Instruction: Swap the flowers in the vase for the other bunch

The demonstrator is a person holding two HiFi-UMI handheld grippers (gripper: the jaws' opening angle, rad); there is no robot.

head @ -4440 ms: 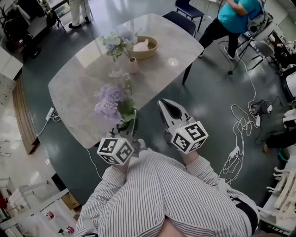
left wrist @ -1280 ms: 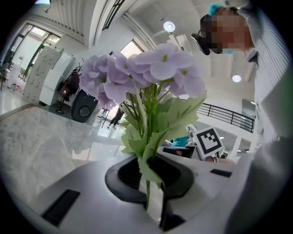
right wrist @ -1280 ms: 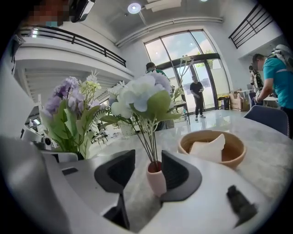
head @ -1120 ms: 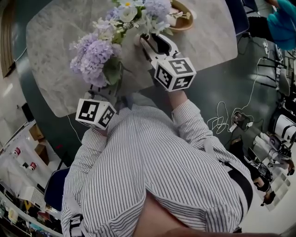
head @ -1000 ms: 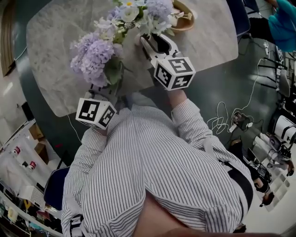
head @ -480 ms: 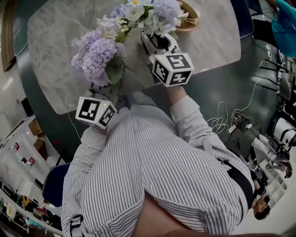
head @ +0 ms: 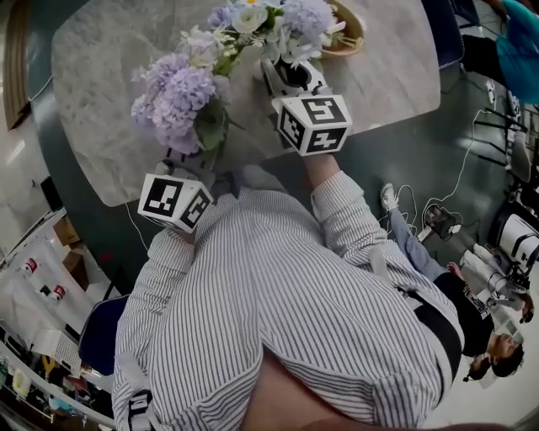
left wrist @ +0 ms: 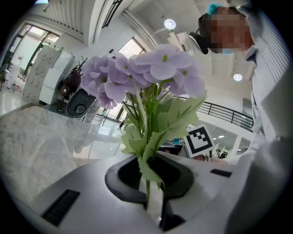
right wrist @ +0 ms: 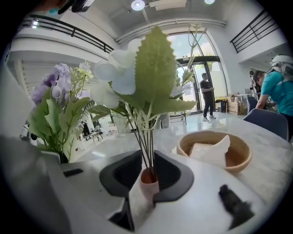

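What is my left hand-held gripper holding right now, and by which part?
The purple hydrangea bunch, pinched low on its green stems.

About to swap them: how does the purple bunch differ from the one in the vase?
The purple bunch is all lilac blooms; the vase bunch mixes white and lilac. The purple bunch is clamped in the left gripper; the vase bunch stands in the vase. Both have green leaves.

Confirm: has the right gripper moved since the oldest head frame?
Yes. Against the table, the right gripper went from off its near edge to over it; its jaws have just been closing, with the vase neck between them.
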